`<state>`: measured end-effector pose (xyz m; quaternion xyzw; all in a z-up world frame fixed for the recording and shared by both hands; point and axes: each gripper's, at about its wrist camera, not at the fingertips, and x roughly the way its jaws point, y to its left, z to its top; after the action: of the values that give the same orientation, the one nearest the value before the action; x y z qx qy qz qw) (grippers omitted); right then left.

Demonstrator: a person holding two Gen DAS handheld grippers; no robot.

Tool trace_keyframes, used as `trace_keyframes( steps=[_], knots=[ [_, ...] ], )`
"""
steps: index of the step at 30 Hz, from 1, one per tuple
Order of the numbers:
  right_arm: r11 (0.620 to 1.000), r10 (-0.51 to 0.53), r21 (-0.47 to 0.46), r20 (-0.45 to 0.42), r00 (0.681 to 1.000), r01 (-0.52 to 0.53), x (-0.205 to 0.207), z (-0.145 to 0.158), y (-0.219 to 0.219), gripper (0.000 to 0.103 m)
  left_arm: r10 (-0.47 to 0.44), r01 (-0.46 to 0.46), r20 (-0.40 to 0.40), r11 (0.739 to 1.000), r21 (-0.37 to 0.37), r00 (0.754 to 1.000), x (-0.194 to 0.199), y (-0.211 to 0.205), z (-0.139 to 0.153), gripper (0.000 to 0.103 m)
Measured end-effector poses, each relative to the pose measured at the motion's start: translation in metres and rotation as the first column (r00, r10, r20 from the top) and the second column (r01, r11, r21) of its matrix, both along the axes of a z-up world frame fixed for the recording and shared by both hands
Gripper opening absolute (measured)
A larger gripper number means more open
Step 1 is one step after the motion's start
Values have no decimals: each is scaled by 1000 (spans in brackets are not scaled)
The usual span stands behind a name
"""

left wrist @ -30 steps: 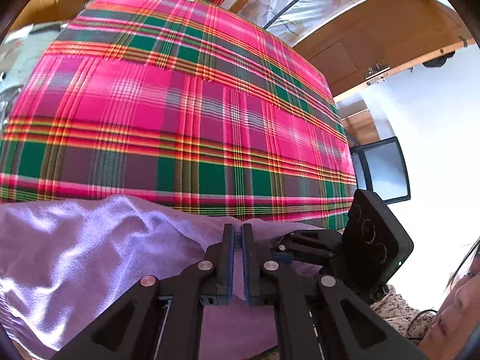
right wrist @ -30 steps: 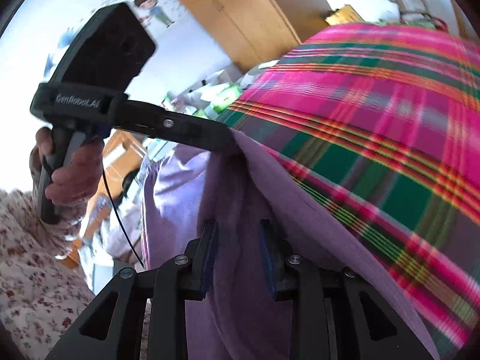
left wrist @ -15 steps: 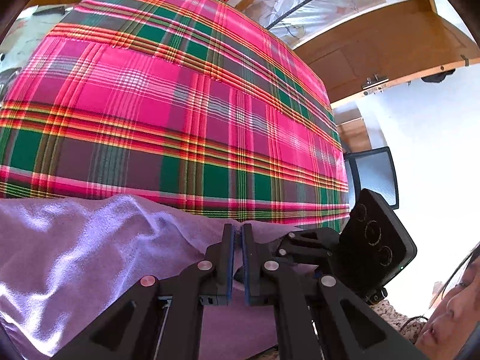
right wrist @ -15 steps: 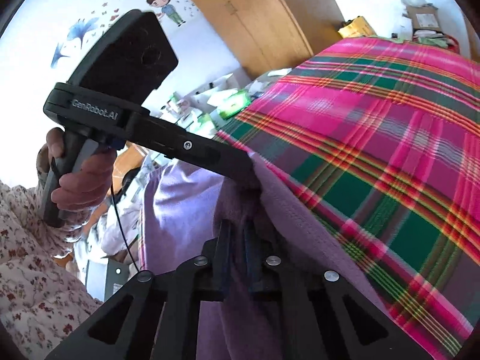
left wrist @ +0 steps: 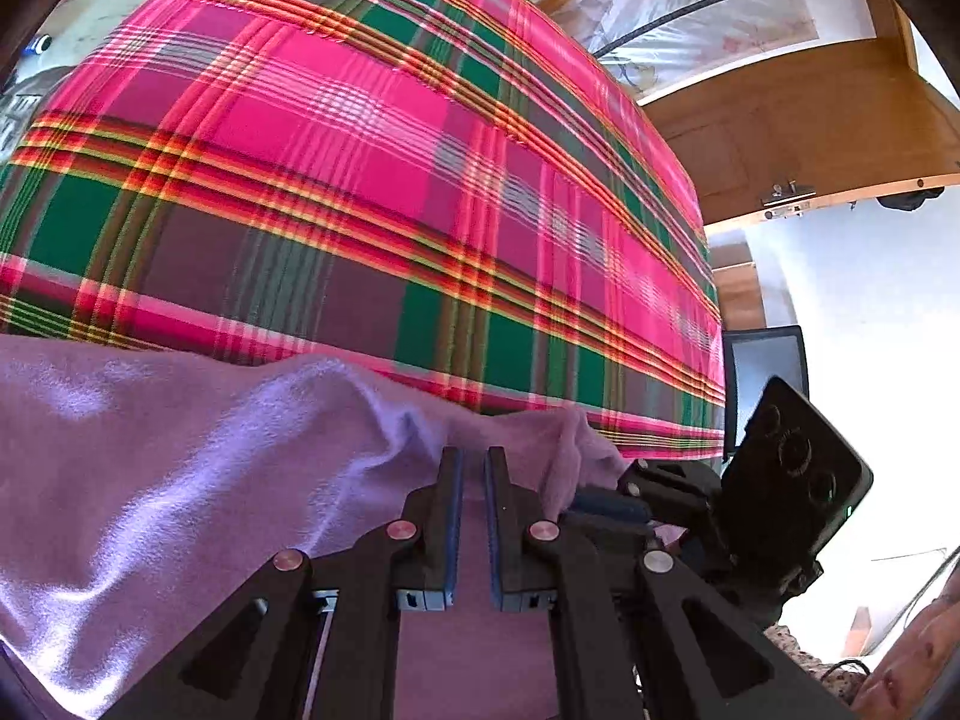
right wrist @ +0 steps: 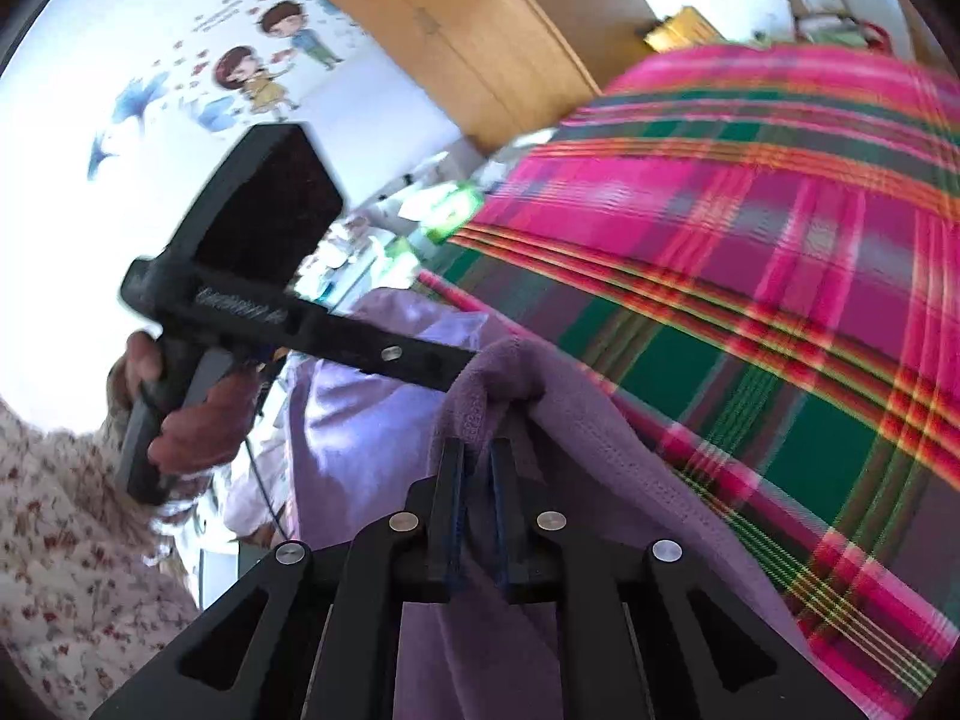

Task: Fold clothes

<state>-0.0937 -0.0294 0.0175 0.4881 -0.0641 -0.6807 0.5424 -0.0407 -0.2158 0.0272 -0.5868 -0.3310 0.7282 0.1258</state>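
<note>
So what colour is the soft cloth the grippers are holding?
Light purple cloth; the left wrist view shows it best.

plaid cloth (left wrist: pixel 372 192), wooden wardrobe (right wrist: pixel 480 30)

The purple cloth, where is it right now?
The purple cloth lies at the near edge of the plaid blanket. In both wrist views it fills the bottom, pinched by the left gripper and the right gripper, close together.

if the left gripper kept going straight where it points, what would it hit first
Probably the pink and green plaid cloth just past the soft purple fleece garment that the left gripper holds; depth is unclear.
</note>
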Motion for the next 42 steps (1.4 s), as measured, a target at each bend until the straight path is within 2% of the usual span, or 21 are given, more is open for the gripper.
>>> trace_keyframes(
  steps=[2,6,10,13,18,19,23,27,32,36,42],
  knots=[
    [1000,-1,-4,41,999,1,-6,-4,-3,11,17,-17,14,1000,2,1000,2,-5,-5,6],
    [1000,-14,5,31,999,14,-6,-4,-7,11,38,-39,49,999,12,998,2,-10,-19,6],
    [1000,-23,17,-71,997,25,-2,7,-4,8,55,-57,61,998,37,997,3,-15,-27,6],
    [999,-44,15,-96,994,45,-5,13,0,8,57,-60,64,997,46,996,3,-17,-30,5],
    [992,-114,45,-97,989,118,-21,9,9,5,74,-79,67,994,78,995,5,-22,-35,1],
    [990,-133,37,-89,987,137,-26,10,14,0,78,-84,67,993,86,995,6,-23,-36,1],
    [977,-213,2,-49,976,213,-49,15,32,0,83,-89,67,991,98,994,5,-24,-38,2],
    [993,-107,-53,18,994,108,-46,16,25,6,81,-88,68,991,105,994,6,-25,-38,2],
    [998,-37,54,25,999,36,-37,-1,-2,10,88,-96,66,989,114,994,8,-26,-39,2],
    [993,-17,118,-44,999,22,-35,-4,-19,10,89,-96,64,989,115,994,5,-23,-40,2],
    [994,-14,107,-26,1000,17,-41,-7,-20,14,87,-95,63,987,127,994,4,-25,-41,2]
  ],
)
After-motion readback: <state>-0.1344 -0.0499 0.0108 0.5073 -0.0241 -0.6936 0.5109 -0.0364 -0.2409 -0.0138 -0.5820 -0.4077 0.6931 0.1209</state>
